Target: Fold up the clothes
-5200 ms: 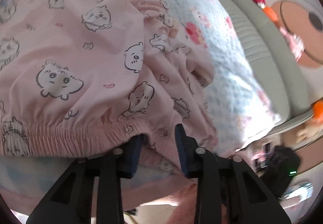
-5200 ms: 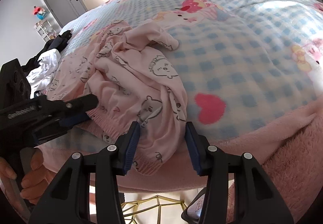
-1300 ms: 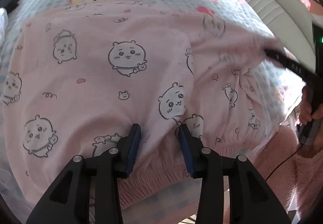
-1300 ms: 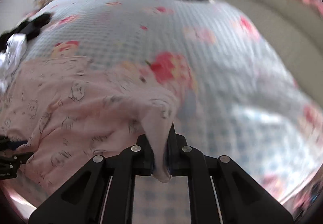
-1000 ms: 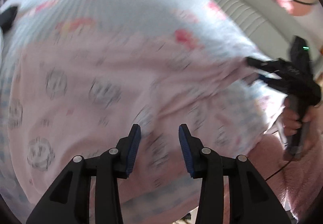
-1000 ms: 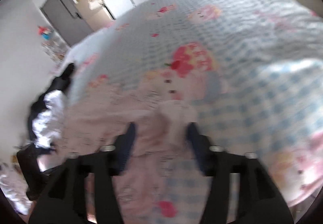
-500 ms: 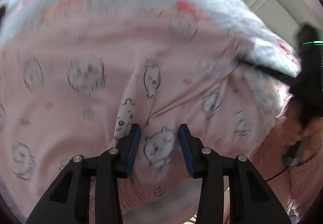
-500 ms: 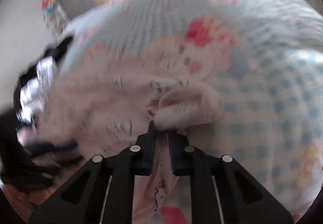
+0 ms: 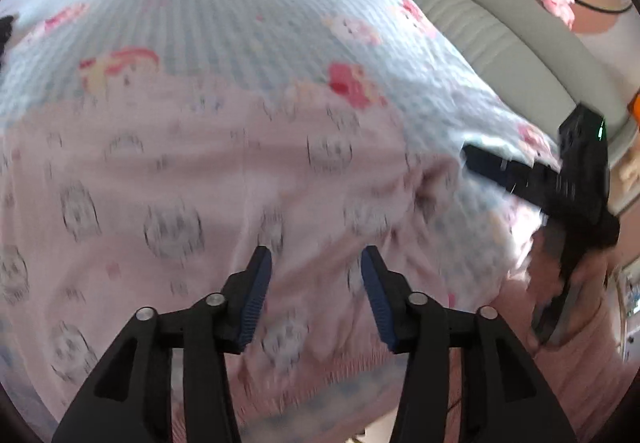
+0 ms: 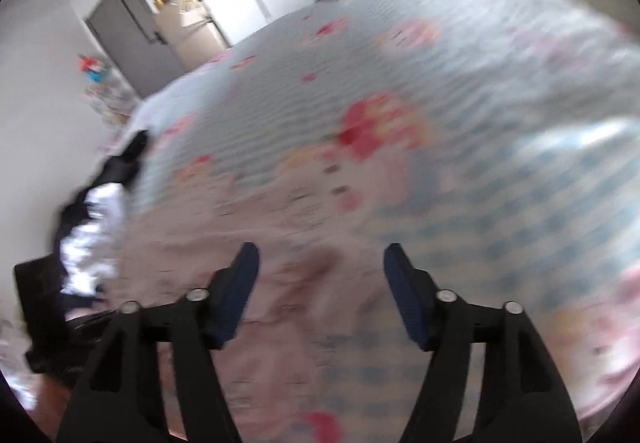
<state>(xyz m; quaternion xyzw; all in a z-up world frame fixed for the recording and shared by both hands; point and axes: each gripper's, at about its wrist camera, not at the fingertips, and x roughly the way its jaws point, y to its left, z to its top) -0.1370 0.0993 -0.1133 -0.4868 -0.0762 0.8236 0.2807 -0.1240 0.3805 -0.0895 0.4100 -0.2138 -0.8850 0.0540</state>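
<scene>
Soft matt pink cotton garment (image 9: 192, 179) with faint printed cartoon faces, waffle-textured blue checked cloth bedspread (image 9: 224, 15), ribbed padded grey headboard (image 9: 500, 27) at far right, matt black plastic gripper arms with ridged blue pads (image 9: 256, 295)

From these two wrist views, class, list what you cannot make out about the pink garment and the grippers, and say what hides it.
- Pink garment, left wrist view: printed figures smeared by motion blur.
- Its near hem, left wrist view: partly behind the left gripper, whose jaws are opening.
- Right wrist view: blur hides how the cloth lies between the opening right gripper jaws.
- Dark and white clothes, right wrist view: blurred at the edge, kind unclear.
</scene>
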